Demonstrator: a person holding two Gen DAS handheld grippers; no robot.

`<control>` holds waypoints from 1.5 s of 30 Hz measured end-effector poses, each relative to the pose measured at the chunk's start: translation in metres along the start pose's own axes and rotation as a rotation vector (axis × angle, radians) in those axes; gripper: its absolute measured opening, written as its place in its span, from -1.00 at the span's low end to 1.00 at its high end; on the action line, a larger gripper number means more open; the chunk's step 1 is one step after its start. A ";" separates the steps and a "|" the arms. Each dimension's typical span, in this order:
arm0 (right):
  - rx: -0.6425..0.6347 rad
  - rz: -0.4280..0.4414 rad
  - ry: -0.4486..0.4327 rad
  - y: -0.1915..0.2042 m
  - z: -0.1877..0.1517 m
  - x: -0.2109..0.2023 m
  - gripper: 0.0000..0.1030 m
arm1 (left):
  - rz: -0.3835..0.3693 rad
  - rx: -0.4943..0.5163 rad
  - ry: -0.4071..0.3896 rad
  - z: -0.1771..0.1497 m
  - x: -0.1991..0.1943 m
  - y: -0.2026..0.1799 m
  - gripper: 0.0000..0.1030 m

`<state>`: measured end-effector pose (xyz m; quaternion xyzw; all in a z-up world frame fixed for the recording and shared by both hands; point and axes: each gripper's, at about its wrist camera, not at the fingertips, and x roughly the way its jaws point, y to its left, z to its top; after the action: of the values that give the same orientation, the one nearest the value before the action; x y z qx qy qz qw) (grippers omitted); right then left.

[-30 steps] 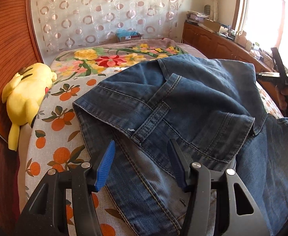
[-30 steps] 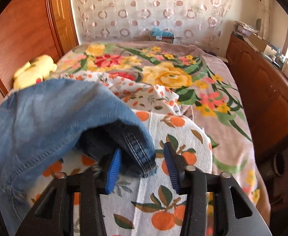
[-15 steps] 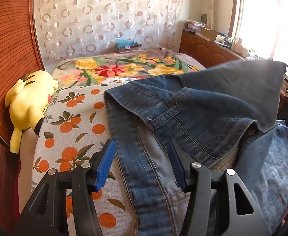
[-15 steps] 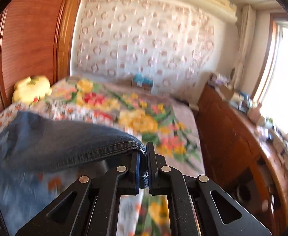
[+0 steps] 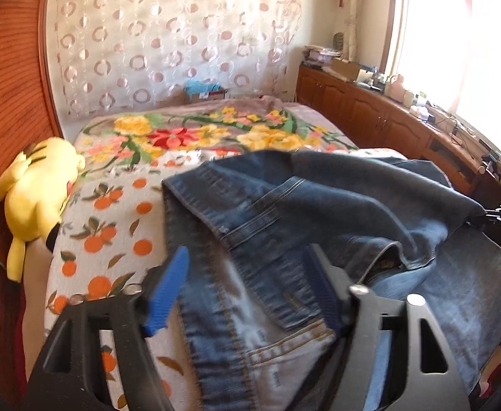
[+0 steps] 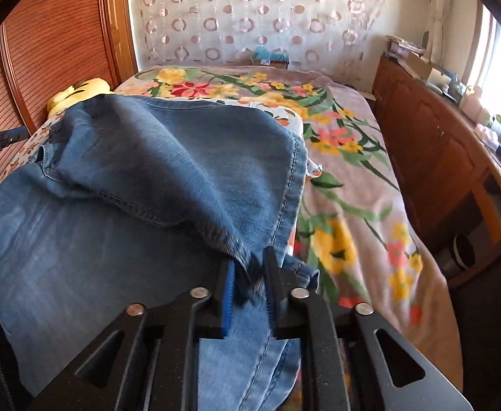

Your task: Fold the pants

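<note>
Blue denim pants (image 5: 336,212) lie on the bed's orange-print sheet (image 5: 113,239), one leg folded over the rest. My left gripper (image 5: 247,284) hovers low over the waistband side. Its jaws are opening wide; denim lies between them, untouched by the blue pads (image 5: 168,291). My right gripper (image 6: 248,287) pinches the leg's hem, and its jaws are starting to open with the fabric still between them. In the left wrist view the right gripper (image 5: 490,214) holds the leg's tip taut at the right edge. The left gripper (image 6: 11,136) shows at the right wrist view's far left.
A yellow plush toy (image 5: 35,198) lies by the wooden headboard (image 5: 7,102) on the left. A floral blanket (image 6: 353,171) covers the far and right parts of the bed. A cluttered wooden cabinet (image 5: 387,120) runs under the window. A small box (image 5: 206,92) sits beyond the bed.
The right gripper shut on the leg's hem and carried it across, draping the leg over the pants. The left gripper's jaws widened and it rose slightly.
</note>
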<state>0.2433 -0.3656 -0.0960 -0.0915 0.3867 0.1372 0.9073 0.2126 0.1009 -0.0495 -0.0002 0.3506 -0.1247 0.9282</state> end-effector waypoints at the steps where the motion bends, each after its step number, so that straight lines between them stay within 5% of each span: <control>1: 0.002 -0.001 -0.004 0.000 0.000 -0.003 -0.64 | -0.004 0.006 -0.007 0.002 -0.001 -0.004 0.51; 7: 0.005 -0.018 -0.070 -0.008 0.007 -0.052 -0.43 | -0.017 0.038 -0.020 0.011 -0.001 -0.025 0.51; 10: 0.034 -0.019 -0.107 -0.015 0.016 -0.056 -0.13 | -0.026 0.055 -0.009 0.011 0.004 -0.036 0.51; 12: 0.037 -0.040 -0.121 -0.017 0.024 -0.049 -0.13 | -0.021 0.066 0.006 0.010 0.010 -0.041 0.51; 19: 0.083 -0.031 -0.099 -0.030 0.063 0.023 -0.12 | -0.029 0.075 0.028 0.000 0.021 -0.052 0.51; 27: 0.178 0.090 0.083 -0.050 0.083 0.113 -0.12 | -0.017 0.101 0.034 -0.016 0.031 -0.060 0.51; 33: 0.163 0.122 0.103 -0.046 0.092 0.125 -0.12 | -0.012 0.100 0.034 -0.020 0.036 -0.060 0.51; 34: 0.153 0.121 0.099 -0.044 0.094 0.124 -0.27 | -0.012 0.103 0.039 -0.020 0.037 -0.060 0.51; 35: 0.138 0.114 0.091 -0.043 0.096 0.123 -0.71 | -0.013 0.104 0.041 -0.020 0.038 -0.061 0.51; 36: 0.120 0.111 0.085 -0.046 0.102 0.122 -0.83 | -0.013 0.103 0.041 -0.020 0.037 -0.061 0.51; 40: 0.078 0.021 -0.035 -0.043 0.113 0.100 -0.90 | -0.015 0.090 0.028 -0.020 0.035 -0.059 0.51; 43: 0.112 -0.137 -0.303 -0.045 0.124 0.053 -0.90 | -0.013 0.064 -0.002 -0.019 0.029 -0.054 0.51; 45: 0.180 -0.219 -0.354 -0.052 0.128 0.042 -0.85 | -0.016 0.049 -0.009 -0.019 0.028 -0.051 0.51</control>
<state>0.3738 -0.3723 -0.0358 -0.0259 0.2200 0.0169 0.9750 0.2088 0.0470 -0.0780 0.0193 0.3433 -0.1406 0.9285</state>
